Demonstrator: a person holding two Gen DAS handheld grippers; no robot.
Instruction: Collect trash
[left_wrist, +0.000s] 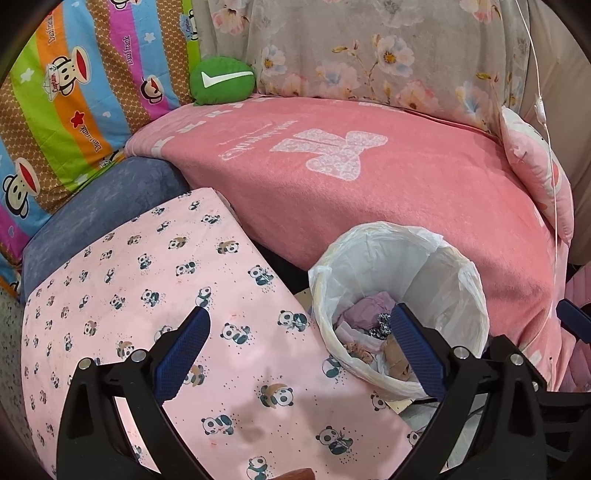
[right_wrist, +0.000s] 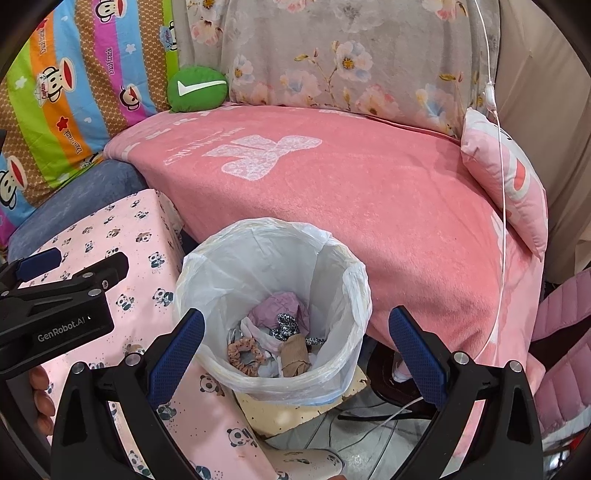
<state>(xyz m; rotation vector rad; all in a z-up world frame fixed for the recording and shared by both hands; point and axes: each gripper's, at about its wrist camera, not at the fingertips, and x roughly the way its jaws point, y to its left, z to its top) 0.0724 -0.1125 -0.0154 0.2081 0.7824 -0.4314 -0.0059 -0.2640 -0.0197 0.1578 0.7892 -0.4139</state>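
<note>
- Trash lies at the bottom of a small round wastebasket lined with a thin white plastic bag (right_wrist: 273, 295): a crumpled lilac paper wad (right_wrist: 280, 304), a black-and-white leopard-print scrunchie (right_wrist: 285, 325), a peach speckled scrunchie (right_wrist: 243, 354), a creased piece of brown paper (right_wrist: 293, 356) and some white tissue.
- Right gripper (right_wrist: 295, 347), with black arms and blue textured pads, hangs just above the basket's mouth; its jaws stand wide apart with nothing between them, one pad over the near left rim and the other outside the right rim.
- Left gripper (left_wrist: 301, 350) has its jaws apart and empty too; its left pad is over a pink cloth printed with small pandas (left_wrist: 147, 295) and its right pad is over the basket (left_wrist: 443, 280), which shows beside that cloth.
- In the right wrist view the left gripper's body enters from the left edge above the panda cloth, and fingers (right_wrist: 40, 398) of the hand show below it.
- Under the basket is a cream, speckled slab (right_wrist: 280, 410), with cables on the floor beside it.
- Behind the basket is a sofa seat covered by a coral-pink blanket with a white bow pattern (right_wrist: 369, 192).
- A pink-and-white cushion (right_wrist: 506, 177) leans at its right end, crossed by a thin white cord (right_wrist: 498, 147).
- Farther back a green round cushion with a white tick (right_wrist: 195, 88) sits against a grey floral cover (right_wrist: 332, 55), beside a striped cartoon-monkey fabric (right_wrist: 74, 92).
</note>
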